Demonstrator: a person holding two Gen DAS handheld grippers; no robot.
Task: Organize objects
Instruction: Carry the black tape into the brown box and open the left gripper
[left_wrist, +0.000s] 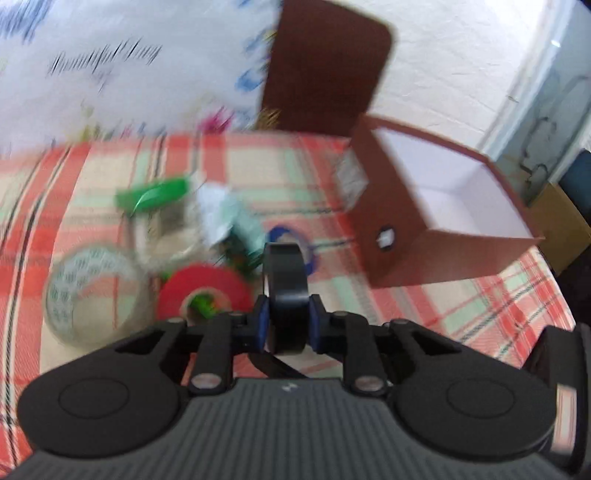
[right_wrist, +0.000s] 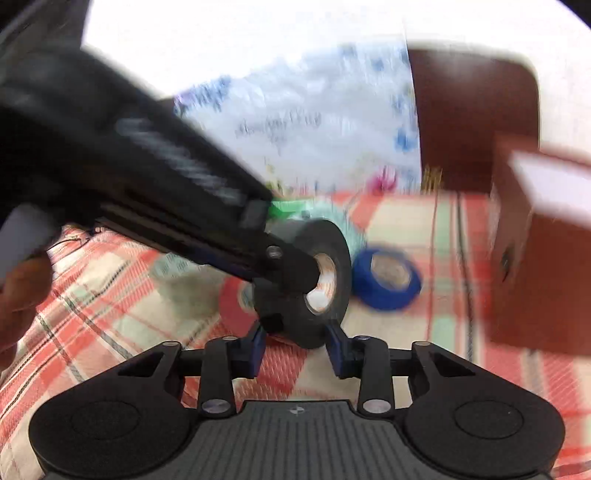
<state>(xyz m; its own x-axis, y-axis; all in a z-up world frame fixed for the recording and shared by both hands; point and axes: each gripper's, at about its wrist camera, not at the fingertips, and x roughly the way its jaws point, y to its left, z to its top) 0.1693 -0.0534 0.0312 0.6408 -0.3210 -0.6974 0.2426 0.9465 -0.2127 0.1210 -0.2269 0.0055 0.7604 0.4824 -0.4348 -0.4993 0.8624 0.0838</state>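
Tape rolls beside an open brown box (left_wrist: 391, 229) on a checked cloth (left_wrist: 110, 177).
Left gripper (left_wrist: 286, 321) clamps the black tape roll (left_wrist: 286, 291) upright; red roll (left_wrist: 203, 291) left. Right gripper (right_wrist: 297, 345) half open, holding nothing.

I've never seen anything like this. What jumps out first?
A black tape roll clamped edge-on in the left tongs, lifted above a plaid cloth. To its right stands an open brown box, white inside; to its left lie a red roll and a clear one.
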